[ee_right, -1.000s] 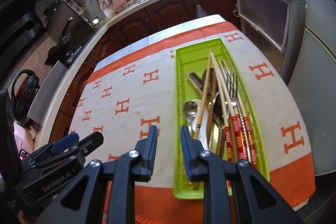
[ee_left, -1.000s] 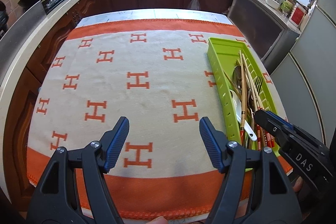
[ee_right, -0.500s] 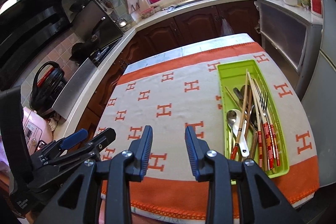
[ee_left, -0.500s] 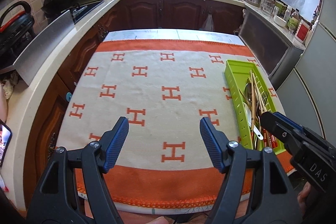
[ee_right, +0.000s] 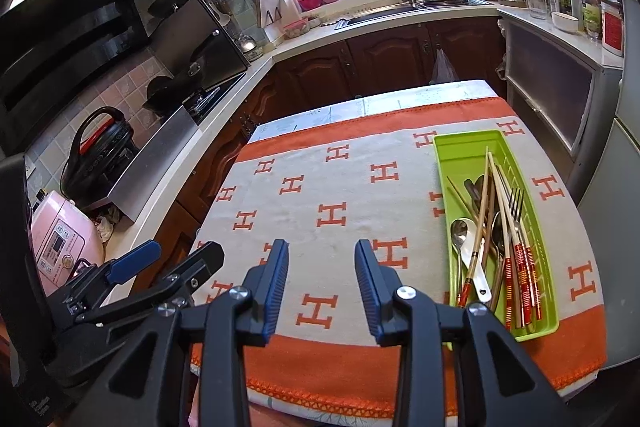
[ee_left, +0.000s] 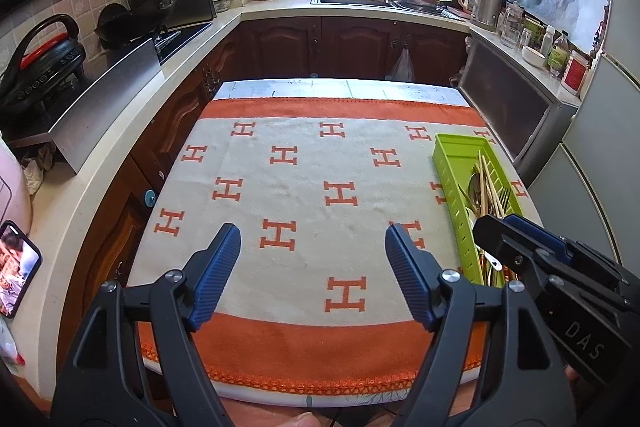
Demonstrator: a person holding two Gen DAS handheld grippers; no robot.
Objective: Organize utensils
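A green tray [ee_right: 460, 147] lies on the right side of the table and holds spoons [ee_right: 459, 229], chopsticks [ee_right: 485, 187] and forks with red striped handles [ee_right: 520, 267]. It also shows in the left wrist view [ee_left: 450, 163]. My left gripper [ee_left: 313, 259] is open and empty above the near edge of the cloth. My right gripper [ee_right: 321, 275] is open and empty, left of the tray and above the cloth's near edge; it also shows at the right of the left wrist view [ee_left: 520, 247].
The table carries a white and orange cloth with H marks [ee_left: 304, 195]. Counters ring the table: a stove and pressure cooker [ee_right: 100, 151] on the left, a sink [ee_left: 360, 1] at the back, a cabinet and jars [ee_left: 520, 99] on the right.
Both grippers have pulled back and risen away from the table, so more of the kitchen shows. The right gripper's jaws have opened wider. The tray and utensils have not moved.
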